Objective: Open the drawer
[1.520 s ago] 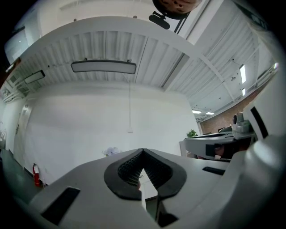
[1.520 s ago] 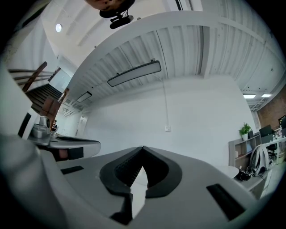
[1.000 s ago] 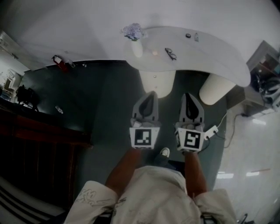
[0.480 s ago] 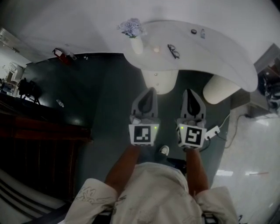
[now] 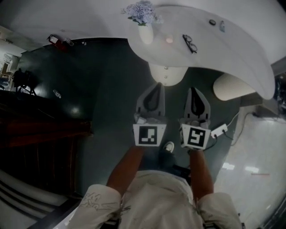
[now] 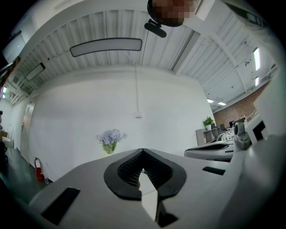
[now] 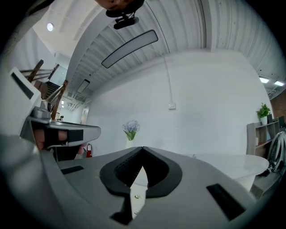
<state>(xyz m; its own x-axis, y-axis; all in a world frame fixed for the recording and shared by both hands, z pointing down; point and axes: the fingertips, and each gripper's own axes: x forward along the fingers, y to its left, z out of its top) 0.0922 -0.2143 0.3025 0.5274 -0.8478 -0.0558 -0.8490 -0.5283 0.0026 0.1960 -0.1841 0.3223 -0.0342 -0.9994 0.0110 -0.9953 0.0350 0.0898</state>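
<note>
My left hand-held gripper (image 5: 156, 86) and right hand-held gripper (image 5: 193, 89) point level towards the desk (image 5: 232, 49), side by side, both closed on nothing; the desk's pedestal (image 5: 166, 76) is half hidden beneath its top.

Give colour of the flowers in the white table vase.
Pale lilac-blue flowers; the head view shows them best.

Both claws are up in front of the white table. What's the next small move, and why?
Probably open the left claw. Its jaws are shut, like those of the right claw, and it sits nearest the rounded pedestal with what looks like a small knob, apart from it; shut jaws cannot take that knob.
</note>
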